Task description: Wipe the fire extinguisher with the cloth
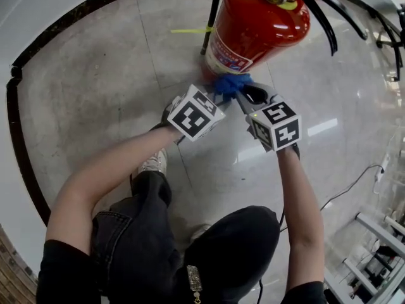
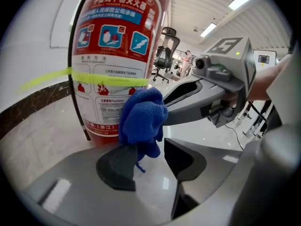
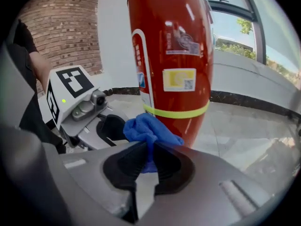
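Cloth (image 3: 149,132): soft, light; my right gripper (image 3: 150,160) pinches its tail.
Left gripper (image 2: 150,163): jaws wide, gripping nothing.
Extinguisher (image 1: 253,30): heavy, slick, I reckon; I press lightly.

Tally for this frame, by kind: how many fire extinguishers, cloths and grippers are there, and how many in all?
fire extinguisher, red: 1
cloth, blue: 1
grippers: 2, namely the left gripper with jaws apart and the right gripper clamped on the cloth
total: 4
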`<action>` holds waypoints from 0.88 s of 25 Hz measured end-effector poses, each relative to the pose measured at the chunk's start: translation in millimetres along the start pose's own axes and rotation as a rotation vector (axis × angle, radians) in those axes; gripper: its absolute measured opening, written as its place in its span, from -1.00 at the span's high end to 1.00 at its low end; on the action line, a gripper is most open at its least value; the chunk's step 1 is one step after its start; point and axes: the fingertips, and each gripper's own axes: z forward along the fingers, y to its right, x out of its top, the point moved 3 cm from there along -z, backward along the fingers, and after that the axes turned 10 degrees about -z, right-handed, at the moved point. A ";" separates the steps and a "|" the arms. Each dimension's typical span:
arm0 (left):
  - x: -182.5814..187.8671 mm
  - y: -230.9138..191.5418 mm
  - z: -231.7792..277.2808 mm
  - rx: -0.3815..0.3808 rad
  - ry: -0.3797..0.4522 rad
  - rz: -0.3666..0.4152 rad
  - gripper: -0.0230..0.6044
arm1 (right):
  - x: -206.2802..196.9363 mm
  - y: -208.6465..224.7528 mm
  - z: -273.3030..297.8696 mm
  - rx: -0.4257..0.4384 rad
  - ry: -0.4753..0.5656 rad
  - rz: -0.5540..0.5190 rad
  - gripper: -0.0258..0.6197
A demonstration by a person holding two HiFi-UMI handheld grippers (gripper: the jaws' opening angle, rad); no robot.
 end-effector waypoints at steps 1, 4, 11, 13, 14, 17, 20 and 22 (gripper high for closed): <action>1.3 -4.5 -1.1 0.013 0.011 -0.007 0.33 | 6.0 -3.2 0.9 0.021 0.006 -0.008 0.81; 4.3 -18.9 -5.7 0.055 0.043 -0.041 0.36 | 16.9 -10.8 4.4 0.060 0.005 -0.013 0.81; 4.8 -50.4 -14.2 0.124 0.115 -0.141 0.85 | 21.9 -32.6 6.6 0.082 0.014 -0.006 0.73; 3.3 -67.4 -18.2 0.162 0.113 -0.156 0.85 | 18.7 -38.5 5.3 0.091 0.003 -0.018 0.73; 4.3 -78.7 -20.7 0.185 0.115 -0.164 0.85 | 17.9 -40.3 4.5 0.093 -0.001 -0.018 0.73; 14.5 -112.0 -26.0 0.239 0.136 -0.185 0.86 | 17.2 -42.0 1.3 0.081 0.000 -0.004 0.73; 26.9 -131.8 -23.9 0.244 0.144 -0.177 0.87 | 15.0 -41.5 -3.2 0.071 -0.003 0.006 0.73; 32.5 -142.4 -20.1 0.243 0.157 -0.184 0.87 | 11.4 -39.3 -4.7 0.065 -0.007 0.018 0.73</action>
